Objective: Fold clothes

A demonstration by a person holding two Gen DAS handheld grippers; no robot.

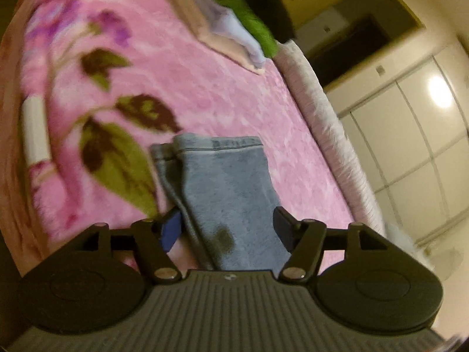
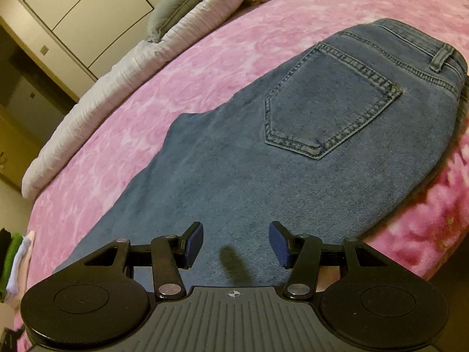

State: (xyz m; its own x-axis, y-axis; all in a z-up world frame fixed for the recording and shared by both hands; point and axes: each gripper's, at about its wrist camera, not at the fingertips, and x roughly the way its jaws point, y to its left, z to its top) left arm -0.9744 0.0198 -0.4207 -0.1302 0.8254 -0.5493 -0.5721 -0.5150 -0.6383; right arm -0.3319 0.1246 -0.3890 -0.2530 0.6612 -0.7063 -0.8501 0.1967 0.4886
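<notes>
No words, brand names, labels or numbers are showing legibly in either wrist view. The only sign appearing is a small white crosshair mark, a circle crossed by two short lines, sitting at the front centre of the ribbed grey body of the right gripper (image 2: 236,242); a fainter mark is sitting in the same spot on the left gripper (image 1: 225,230), but it is blurring too much to make out. The jeans (image 2: 293,152) are showing only stitching on the pocket and waistband, with no tag or lettering that is reading clearly.
</notes>
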